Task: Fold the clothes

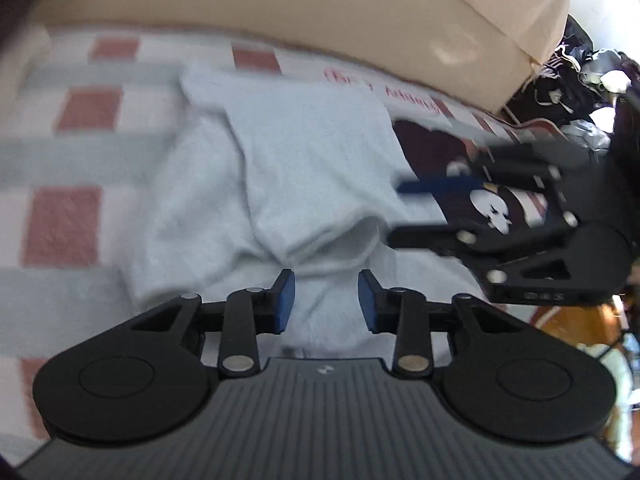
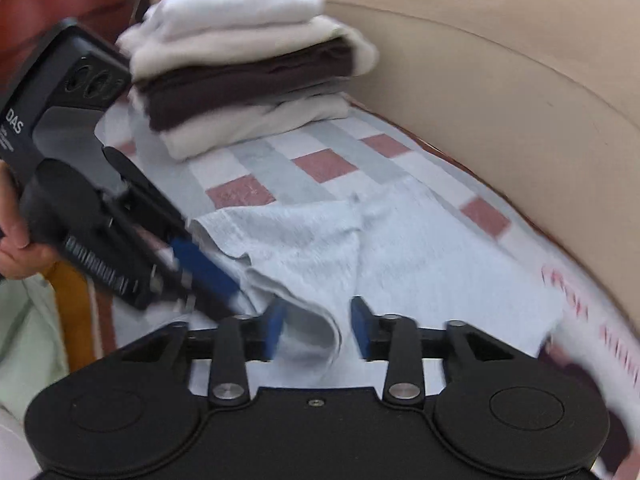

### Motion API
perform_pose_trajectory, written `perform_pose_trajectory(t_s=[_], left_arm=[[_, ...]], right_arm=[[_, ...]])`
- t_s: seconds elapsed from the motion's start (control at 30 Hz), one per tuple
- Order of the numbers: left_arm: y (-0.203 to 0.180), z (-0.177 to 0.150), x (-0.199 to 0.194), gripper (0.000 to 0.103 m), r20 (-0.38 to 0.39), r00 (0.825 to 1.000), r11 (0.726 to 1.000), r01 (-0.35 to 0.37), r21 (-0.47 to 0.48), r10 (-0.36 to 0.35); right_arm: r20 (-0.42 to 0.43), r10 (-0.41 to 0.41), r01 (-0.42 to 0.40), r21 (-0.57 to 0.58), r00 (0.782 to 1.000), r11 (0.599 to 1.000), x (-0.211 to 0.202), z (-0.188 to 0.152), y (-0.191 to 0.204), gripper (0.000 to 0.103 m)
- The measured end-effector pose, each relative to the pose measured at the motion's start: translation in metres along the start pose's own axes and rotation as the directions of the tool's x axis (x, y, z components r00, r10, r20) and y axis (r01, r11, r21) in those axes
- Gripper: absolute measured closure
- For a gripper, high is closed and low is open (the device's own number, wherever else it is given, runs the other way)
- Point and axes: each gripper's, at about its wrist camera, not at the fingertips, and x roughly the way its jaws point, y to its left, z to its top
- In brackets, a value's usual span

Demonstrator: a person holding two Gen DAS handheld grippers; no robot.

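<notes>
A pale blue garment (image 1: 312, 160) lies crumpled on a red, grey and white checked blanket (image 1: 72, 216). My left gripper (image 1: 326, 300) hovers over its near edge, jaws apart, with cloth below them and nothing pinched. In the right wrist view the same pale blue garment (image 2: 420, 248) has a raised fold standing between the fingers of my right gripper (image 2: 318, 328). The blue pads stand apart and do not press the fold. The right gripper (image 1: 424, 212) shows blurred at the right of the left wrist view. The left gripper (image 2: 208, 276) reaches in from the left.
A stack of folded white, beige and dark brown clothes (image 2: 248, 76) sits at the back left of the checked blanket (image 2: 324, 164). A beige cushion back (image 2: 500, 92) runs behind. A dark garment with a white skull print (image 1: 492, 208) lies right of the blue one. A hand (image 2: 16, 248) holds the left gripper.
</notes>
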Motion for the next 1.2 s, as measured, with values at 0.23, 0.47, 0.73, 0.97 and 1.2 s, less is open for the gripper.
perform_pose_trajectory(t_s=[0.23,0.47,0.73,0.97,1.2], left_arm=[[0.011,-0.004,0.009,0.07,-0.034,0.999,0.999,-0.002,-0.054,0.0],[0.009,-0.006,0.015,0.071,-0.059,0.998,0.998,0.0,-0.066,-0.004],[-0.006,-0.002,-0.012,0.069,-0.017,0.999,0.998,-0.028,0.05,0.029],[0.021,0.004,-0.047,0.063,0.133,0.986,0.995,-0.102,-0.02,0.103],[0.027,0.003,-0.02,0.063,0.069,0.986,0.988,-0.152,-0.014,0.153]], right_arm=[[-0.108,-0.029,0.018,-0.107,0.994,0.994,0.053,0.012,0.007,0.099],[-0.059,-0.045,0.068,0.501,0.997,0.863,0.042,-0.014,-0.078,0.1],[-0.129,-0.162,0.204,0.455,0.978,0.867,0.043,-0.025,-0.077,0.069],[-0.112,-0.312,0.332,0.294,0.943,0.896,0.018,-0.009,-0.071,0.059],[-0.011,-0.132,0.132,-0.06,0.991,0.989,0.014,0.006,-0.025,0.062]])
